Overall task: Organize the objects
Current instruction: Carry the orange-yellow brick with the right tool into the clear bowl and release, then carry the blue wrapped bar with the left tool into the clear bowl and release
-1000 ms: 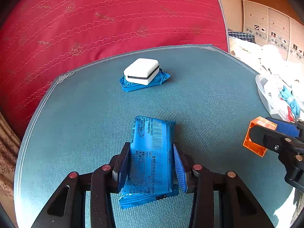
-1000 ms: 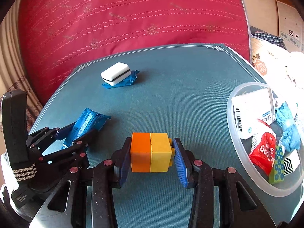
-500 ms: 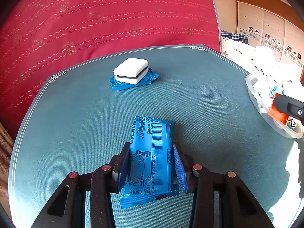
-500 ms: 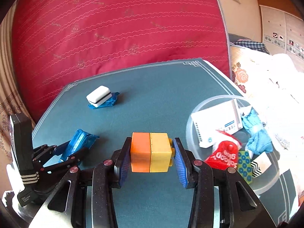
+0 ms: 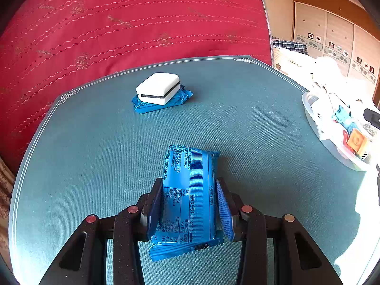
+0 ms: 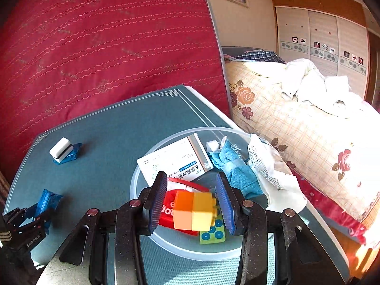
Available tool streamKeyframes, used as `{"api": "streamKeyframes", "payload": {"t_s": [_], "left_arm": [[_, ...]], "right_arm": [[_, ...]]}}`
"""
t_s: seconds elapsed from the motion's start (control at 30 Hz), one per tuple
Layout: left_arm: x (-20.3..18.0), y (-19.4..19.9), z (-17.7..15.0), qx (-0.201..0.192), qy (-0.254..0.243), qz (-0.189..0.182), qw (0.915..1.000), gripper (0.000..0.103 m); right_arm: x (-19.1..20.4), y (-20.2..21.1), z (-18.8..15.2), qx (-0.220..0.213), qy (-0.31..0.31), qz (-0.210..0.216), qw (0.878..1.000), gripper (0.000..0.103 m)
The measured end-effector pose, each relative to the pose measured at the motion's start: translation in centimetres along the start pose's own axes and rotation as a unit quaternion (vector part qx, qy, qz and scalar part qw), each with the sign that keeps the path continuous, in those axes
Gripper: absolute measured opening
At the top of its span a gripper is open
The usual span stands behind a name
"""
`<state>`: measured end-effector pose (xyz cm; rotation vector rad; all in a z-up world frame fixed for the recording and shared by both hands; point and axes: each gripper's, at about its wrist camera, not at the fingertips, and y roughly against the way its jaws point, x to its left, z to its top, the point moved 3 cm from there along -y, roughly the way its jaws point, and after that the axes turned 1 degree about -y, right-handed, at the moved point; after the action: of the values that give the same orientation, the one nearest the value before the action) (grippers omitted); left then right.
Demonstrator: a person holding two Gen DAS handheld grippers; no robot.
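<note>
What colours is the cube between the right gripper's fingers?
Half orange, half yellow cube; clearest in the right wrist view.

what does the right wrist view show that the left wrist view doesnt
Only the right wrist view: the right hand-held gripper with the orange and yellow block between its pads over the bowl, the white medicine box, the floral bedding.

Only the left wrist view: the printed back of the blue snack packet clamped in the left hand-held gripper.

Both: the teal table, the white eraser lying on a second blue packet, the clear bowl, the red quilt.
</note>
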<state>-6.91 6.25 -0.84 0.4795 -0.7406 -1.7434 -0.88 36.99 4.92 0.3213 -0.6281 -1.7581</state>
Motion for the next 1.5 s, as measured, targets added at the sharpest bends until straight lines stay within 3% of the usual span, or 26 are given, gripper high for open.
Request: {"api": "streamKeyframes", "payload": {"t_s": [0.2,0.4,0.77,1.5], "left_arm": [[0.1,0.1,0.0,0.002,0.005,-0.009,0.9999,0.045],[0.8,0.4,0.2,0.006,0.032,-0.05,0.9982,0.045],[0.2,1.2,1.1,0.003,0.036,-0.056,0.9978,0.045],[-11.9,1.7,5.7,0.0,-0.043,-0.132,0.9904,0.045]], "right_arm": [[-0.5,0.3,-0.3,0.0,-0.003,0.001,1.0,0.045],[-0.4,0.4,-0.9,0.001,-0.004,0.006,1.0,0.045],[-0.1,1.3,-1.0,-0.003,0.017,0.015,1.0,0.045],[-5.5,1.0,1.9,-0.025,0.02,-0.003,0.999,0.049]]}}
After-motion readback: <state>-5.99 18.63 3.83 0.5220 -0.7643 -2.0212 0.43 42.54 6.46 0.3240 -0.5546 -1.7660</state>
